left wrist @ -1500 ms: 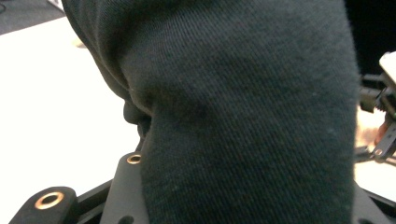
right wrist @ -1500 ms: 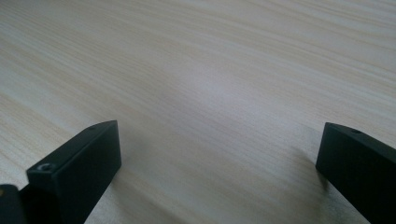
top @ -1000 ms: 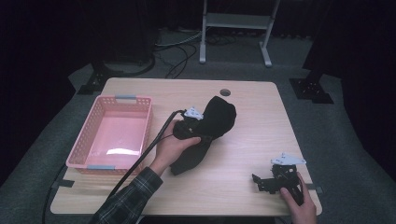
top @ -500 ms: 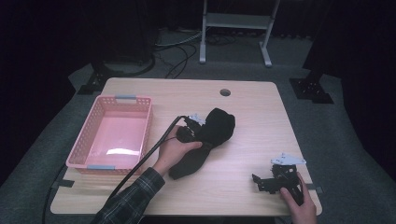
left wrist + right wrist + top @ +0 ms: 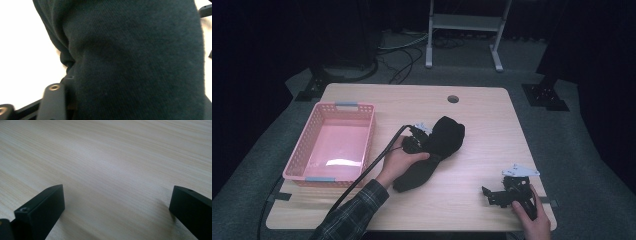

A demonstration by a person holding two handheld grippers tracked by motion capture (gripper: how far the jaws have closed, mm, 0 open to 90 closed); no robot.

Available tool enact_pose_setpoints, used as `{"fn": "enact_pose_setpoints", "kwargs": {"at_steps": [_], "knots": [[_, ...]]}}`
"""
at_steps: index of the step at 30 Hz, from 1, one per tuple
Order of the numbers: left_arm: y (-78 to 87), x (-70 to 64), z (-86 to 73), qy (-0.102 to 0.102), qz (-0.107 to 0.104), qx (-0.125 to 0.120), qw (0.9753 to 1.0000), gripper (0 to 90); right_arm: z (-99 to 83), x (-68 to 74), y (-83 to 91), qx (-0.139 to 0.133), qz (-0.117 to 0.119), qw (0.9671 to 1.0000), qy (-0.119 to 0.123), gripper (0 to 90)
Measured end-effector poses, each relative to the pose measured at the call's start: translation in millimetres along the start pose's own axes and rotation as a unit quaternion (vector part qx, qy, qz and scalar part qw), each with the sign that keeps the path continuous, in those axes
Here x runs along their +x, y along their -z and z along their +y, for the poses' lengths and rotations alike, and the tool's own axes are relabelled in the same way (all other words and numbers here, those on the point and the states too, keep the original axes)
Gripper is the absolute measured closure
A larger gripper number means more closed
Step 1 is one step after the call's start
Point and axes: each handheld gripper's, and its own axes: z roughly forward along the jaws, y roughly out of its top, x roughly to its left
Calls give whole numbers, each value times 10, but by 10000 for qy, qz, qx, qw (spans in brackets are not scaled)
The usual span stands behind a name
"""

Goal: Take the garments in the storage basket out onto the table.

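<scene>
Nearest to me, my right gripper (image 5: 504, 192) rests on the table (image 5: 482, 130) by its near right corner, jaws spread wide with bare wood grain between them and nothing held. Farther in and to the left, near the middle of the table, my left gripper (image 5: 422, 140) is pressed into the black garment (image 5: 437, 147); dark knit cloth crowds its own view, and one jaw shows at the lower left, but I cannot tell whether the jaws are clamped on the cloth. The garment lies bunched on the wood, trailing toward the near edge. Left of it sits the pink basket (image 5: 299, 155). I can read no labels or writing anywhere.
</scene>
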Motion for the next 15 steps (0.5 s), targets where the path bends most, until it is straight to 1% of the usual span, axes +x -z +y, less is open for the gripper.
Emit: {"fn": "enact_pose_setpoints", "kwargs": {"at_steps": [2,3,5,7,9,15], "knots": [[-9,7,0,-38,9,17,10000,269,0,0,0,1,0,10000,-1,0],[-13,9,0,-43,2,39,10000,269,0,0,0,1,0,10000,0,0],[-19,19,9,-78,5,84,9999,205,0,0,0,0,0,10000,-1,0],[-16,27,10,-91,16,108,9999,186,0,0,0,1,-1,10000,0,0],[-20,25,14,-88,46,129,9999,117,0,0,0,0,0,10000,0,0],[-19,28,13,-49,-5,136,9999,101,0,0,0,2,-1,10000,0,0]]}}
